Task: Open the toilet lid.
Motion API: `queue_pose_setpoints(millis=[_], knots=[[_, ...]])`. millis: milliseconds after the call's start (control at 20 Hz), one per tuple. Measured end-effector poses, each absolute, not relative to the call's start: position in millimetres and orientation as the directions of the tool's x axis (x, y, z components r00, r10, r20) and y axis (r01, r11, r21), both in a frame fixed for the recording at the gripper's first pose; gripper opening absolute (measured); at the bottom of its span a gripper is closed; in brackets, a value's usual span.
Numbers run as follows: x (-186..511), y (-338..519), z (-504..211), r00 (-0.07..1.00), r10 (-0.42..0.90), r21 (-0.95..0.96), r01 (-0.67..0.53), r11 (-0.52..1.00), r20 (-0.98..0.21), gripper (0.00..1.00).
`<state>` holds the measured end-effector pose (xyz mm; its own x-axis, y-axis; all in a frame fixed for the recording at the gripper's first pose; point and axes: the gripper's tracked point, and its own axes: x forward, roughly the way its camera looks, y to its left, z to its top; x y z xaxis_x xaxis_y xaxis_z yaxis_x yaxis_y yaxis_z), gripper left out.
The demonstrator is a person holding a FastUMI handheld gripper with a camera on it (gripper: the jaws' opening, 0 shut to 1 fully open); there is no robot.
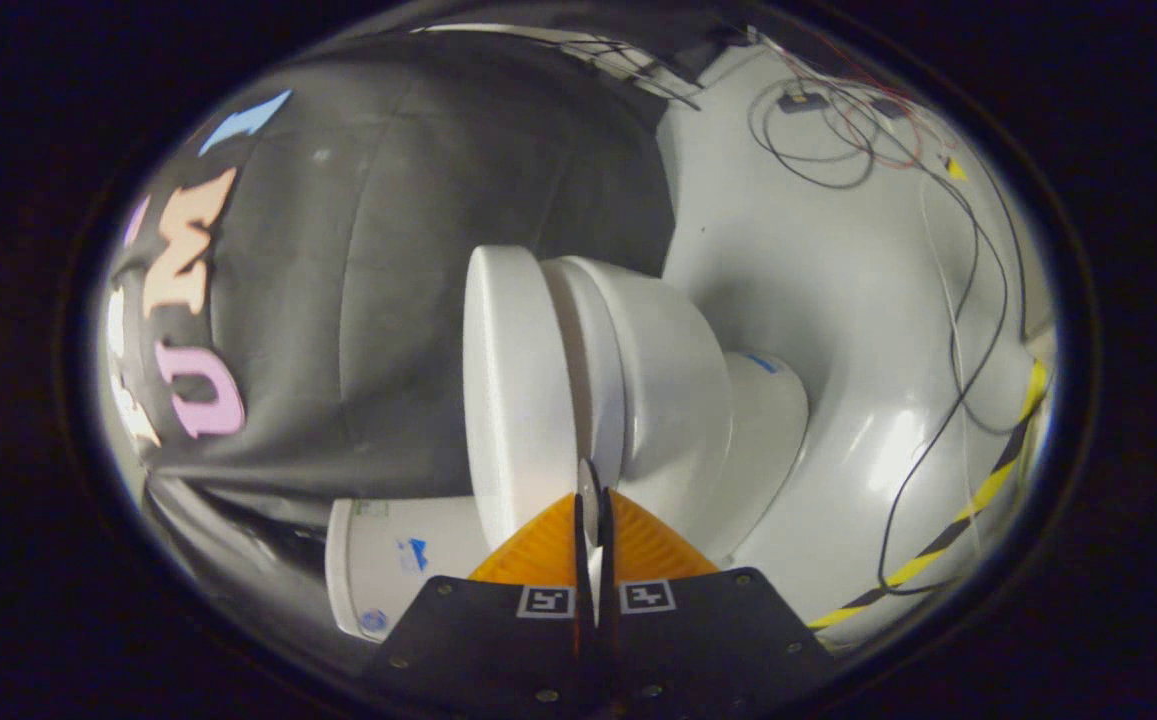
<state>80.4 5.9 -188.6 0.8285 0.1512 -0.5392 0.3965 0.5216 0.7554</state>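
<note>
Tongs (pixel 593 490) pressed together, holding nothing; closed toilet lid (pixel 508 390) just ahead of tips.

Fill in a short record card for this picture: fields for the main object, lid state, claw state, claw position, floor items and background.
main object: glossy white ceramic toilet, seen with the view rolled sideways
lid state: smooth white plastic toilet lid down on the seat, not yet lifted
claw state: claw shut, fingers together, nothing between them
claw position: tips at the seam where lid meets bowl; contact cannot be told
floor items: thin black and red cables; yellow-and-black striped tape on pale grey floor
background: black cloth wall
</note>
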Motion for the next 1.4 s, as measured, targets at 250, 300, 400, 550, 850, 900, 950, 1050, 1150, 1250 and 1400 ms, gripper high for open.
queue_pose_setpoints(millis=[250,300,400,550,850,900,950,1050,1150,1250,1400], knots=[[79.4,5.7,-183.3,0.831,0.119,0.719,0.386,0.578,-0.543,0.01],[80.5,6.1,-179.2,0.833,0.109,0.716,0.392,0.577,-0.543,0.01],[80.8,8.7,-173.0,0.831,0.092,0.707,0.402,0.582,-0.549,0.01],[80.9,12.1,-161.5,0.829,0.072,0.661,0.387,0.642,-0.555,0.01],[81.3,24.8,-131.6,0.861,0.056,0.580,0.292,0.760,-0.506,0.01],[80.5,27.1,-127.4,0.866,0.056,0.566,0.275,0.777,-0.498,0.01],[79.4,29.4,-122.7,0.868,0.060,0.553,0.259,0.792,-0.492,0.01],[79.8,35.9,-112.1,0.879,0.072,0.529,0.217,0.820,-0.472,0.01],[78.5,43.9,-101.0,0.889,0.088,0.505,0.172,0.846,-0.449,0.01],[76.9,49.0,-94.5,0.893,0.088,0.456,0.139,0.879,-0.441,0.01],[75.0,52.1,-88.5,0.898,0.074,0.413,0.125,0.902,-0.434,0.01]])
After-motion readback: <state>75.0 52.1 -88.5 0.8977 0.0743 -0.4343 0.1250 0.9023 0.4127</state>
